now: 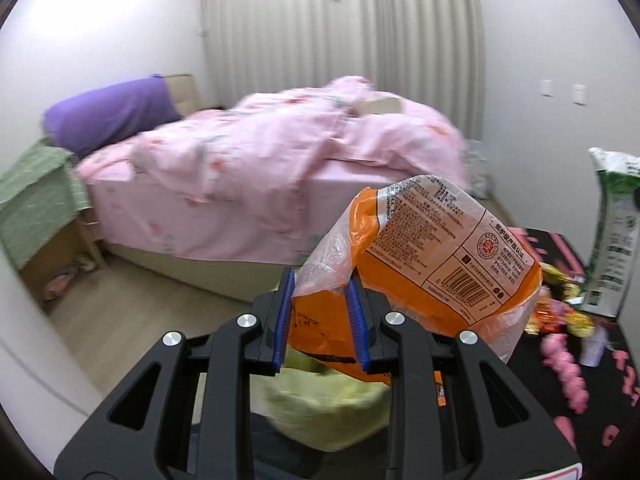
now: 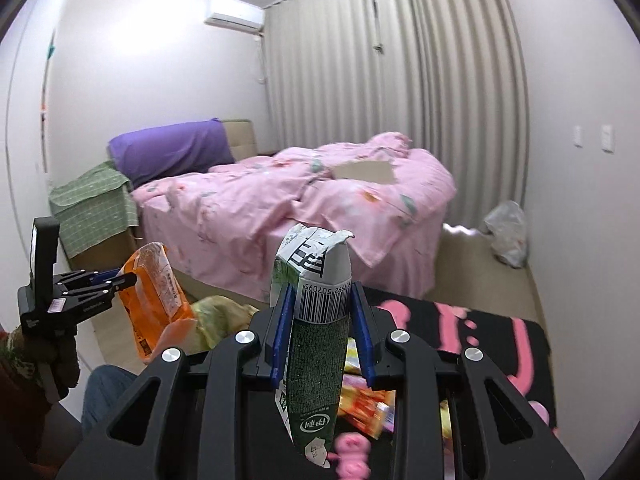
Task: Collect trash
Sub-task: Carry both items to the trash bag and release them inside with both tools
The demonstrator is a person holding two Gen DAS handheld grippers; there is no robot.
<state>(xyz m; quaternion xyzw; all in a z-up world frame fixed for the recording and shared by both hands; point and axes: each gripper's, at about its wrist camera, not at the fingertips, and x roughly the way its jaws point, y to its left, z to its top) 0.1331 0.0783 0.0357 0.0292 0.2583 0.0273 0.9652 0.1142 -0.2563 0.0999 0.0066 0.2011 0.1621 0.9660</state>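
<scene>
Left gripper (image 1: 320,316): blue pads pinch a crumpled orange plastic wrapper (image 1: 432,256), lifted clear of the black-and-pink mat (image 1: 560,248). Right gripper (image 2: 320,332): jaws clamp an upright green-and-white milk carton (image 2: 316,344), also raised. Two pieces are thus in hand; neither is binned yet. Several yellow and orange snack wrappers (image 2: 368,404) lie on the mat below, uncollected. No bin is visible; the pale plastic bag (image 2: 506,234) by the curtain is possibly the receptacle. Motion blur obscures the wrappers' count.
</scene>
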